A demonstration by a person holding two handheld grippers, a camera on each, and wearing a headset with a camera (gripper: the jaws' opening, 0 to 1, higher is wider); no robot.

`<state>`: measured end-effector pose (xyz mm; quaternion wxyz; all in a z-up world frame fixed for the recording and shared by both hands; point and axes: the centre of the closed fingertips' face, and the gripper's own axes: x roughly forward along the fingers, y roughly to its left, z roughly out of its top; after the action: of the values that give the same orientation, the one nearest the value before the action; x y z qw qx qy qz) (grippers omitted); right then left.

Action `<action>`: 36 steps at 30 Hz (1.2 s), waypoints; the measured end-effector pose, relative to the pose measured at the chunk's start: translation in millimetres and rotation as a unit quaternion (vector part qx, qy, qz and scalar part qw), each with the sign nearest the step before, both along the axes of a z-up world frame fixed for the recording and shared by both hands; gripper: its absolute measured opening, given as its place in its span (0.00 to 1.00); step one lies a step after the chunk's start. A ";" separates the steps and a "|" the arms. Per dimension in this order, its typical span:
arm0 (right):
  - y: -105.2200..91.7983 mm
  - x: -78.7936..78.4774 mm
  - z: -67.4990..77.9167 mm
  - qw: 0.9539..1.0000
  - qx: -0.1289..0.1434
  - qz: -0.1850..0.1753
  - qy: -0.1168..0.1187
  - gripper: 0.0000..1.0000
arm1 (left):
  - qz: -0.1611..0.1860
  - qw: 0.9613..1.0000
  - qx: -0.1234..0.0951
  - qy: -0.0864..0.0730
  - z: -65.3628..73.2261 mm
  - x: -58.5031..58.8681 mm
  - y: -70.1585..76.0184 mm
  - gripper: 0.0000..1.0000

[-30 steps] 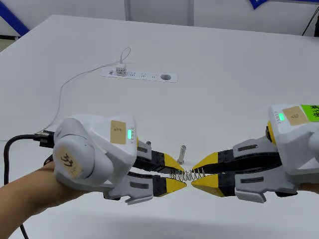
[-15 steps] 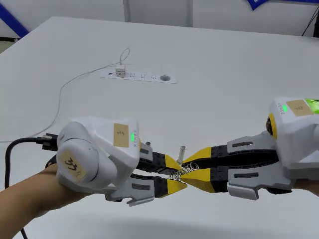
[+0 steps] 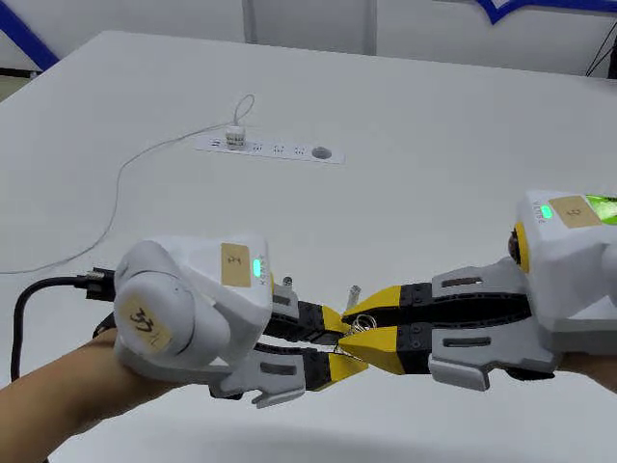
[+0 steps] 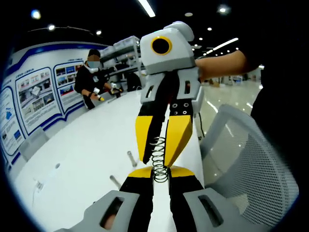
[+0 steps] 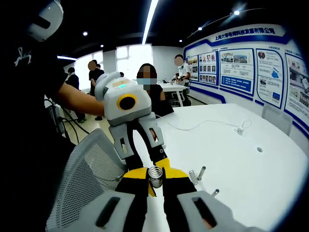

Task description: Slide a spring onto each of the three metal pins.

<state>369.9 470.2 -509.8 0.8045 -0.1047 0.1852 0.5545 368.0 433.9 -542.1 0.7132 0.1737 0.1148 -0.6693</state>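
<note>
Broad white tabletop (image 3: 453, 145) beneath both grippers, in a large hall with blue-edged wall panels (image 5: 241, 63), ceiling lights (image 5: 149, 19) and several people (image 5: 147, 82) in the background of the two gripper views. Far across the surface in the head view, a white power strip (image 3: 268, 148) with a thin white cable (image 3: 123, 166) curving off toward the left edge. Beside the tabletop's edge, a grey mesh chair (image 4: 251, 164). In the near foreground, left gripper (image 3: 339, 342) and right gripper (image 3: 353, 325) nose to nose above the surface, yellow tips overlapping. Between them the spring (image 3: 353, 331), lying along the line of both pairs of jaws: left jaws drawn in on one end, right jaws pinched on the other, with the coil seen end-on as a small ring in the right gripper view. Just behind the meeting tips, an upright metal pin (image 3: 353, 292), its foot covered by the right gripper. In the left gripper view, a second pin (image 4: 115, 181) standing on the tabletop near the first, both apart from the spring. Black cable (image 3: 48, 283) running from the back of the left gripper. Bare forearm (image 3: 58, 395) cut off at the lower left corner. Small upright bits beside the jaws in the right gripper view too tiny to sort into pin or coil.
</note>
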 end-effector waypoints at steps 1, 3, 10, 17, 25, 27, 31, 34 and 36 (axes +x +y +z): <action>-0.1 1.2 0.6 1.000 0.001 -0.002 -0.001 0.11 | 0.002 1.000 -0.003 -0.001 0.7 1.5 0.6 0.11; 0.3 3.6 1.6 1.000 0.001 -0.004 -0.002 0.11 | 0.003 1.000 -0.004 -0.003 1.2 2.6 0.9 0.11; 1.0 7.0 1.2 1.000 -0.005 -0.005 -0.005 0.11 | 0.013 1.000 -0.007 0.000 1.0 5.8 1.8 0.12; -5.1 11.6 1.6 1.000 -0.004 -0.020 -0.005 0.11 | 0.040 0.999 -0.013 -0.004 1.8 16.0 5.6 0.24; -16.5 21.3 2.4 0.999 -0.009 -0.048 -0.012 0.11 | 0.058 0.998 -0.015 0.003 -0.2 20.7 10.5 0.33; -21.8 25.1 1.9 0.998 -0.009 -0.058 -0.011 0.11 | 0.063 0.998 -0.015 0.005 -1.9 21.0 12.4 0.36; -32.0 31.6 0.4 0.997 -0.012 -0.078 -0.008 0.11 | 0.084 0.996 -0.024 0.016 -3.8 26.5 17.7 0.41; -38.2 35.7 -1.4 0.996 -0.015 -0.093 -0.008 0.11 | 0.105 0.994 -0.033 0.027 -5.0 33.5 22.5 0.46; -44.7 41.3 -2.1 0.993 -0.018 -0.111 -0.015 0.11 | 0.115 0.992 -0.035 0.031 -6.2 36.9 26.0 0.51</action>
<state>411.2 425.5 -511.8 0.8620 -0.1062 0.1937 0.4563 405.0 459.9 -548.3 0.7875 0.1137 0.1325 -0.5911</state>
